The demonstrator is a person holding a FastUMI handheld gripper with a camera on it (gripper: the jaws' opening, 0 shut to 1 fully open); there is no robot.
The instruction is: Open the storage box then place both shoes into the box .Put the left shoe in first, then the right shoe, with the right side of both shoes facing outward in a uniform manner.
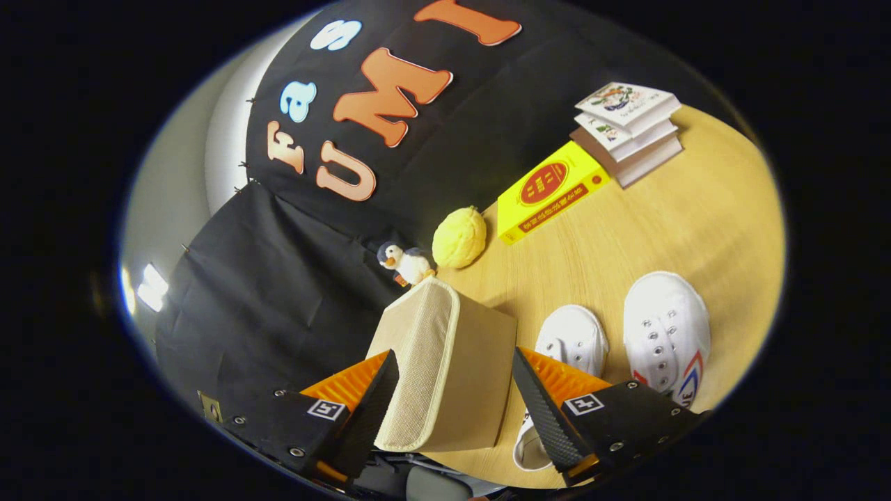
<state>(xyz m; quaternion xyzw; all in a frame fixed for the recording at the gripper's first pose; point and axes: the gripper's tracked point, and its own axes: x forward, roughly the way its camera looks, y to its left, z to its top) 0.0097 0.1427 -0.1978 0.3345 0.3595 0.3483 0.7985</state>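
Note:
A beige fabric storage box [473, 369] stands on the wooden table [696, 223], its lighter woven lid face [418, 362] closed and turned toward the left finger. My gripper [454, 356] is open wide, with the box between its fingers. The left finger [369, 396] sits at the lid's edge and the right finger [539, 403] at the box's plain side; I cannot tell whether either presses on it. Two white canvas shoes lie right of the box. The nearer shoe [574, 337] is partly hidden behind the right finger. The farther shoe [668, 334] has red and blue stripes on its side.
Beyond the box, against the black cloth wall, sit a small penguin toy [407, 263] and a yellow plush ball [459, 238]. A yellow book [550, 191] lies flat farther on, and a stack of three books [630, 129] stands behind it.

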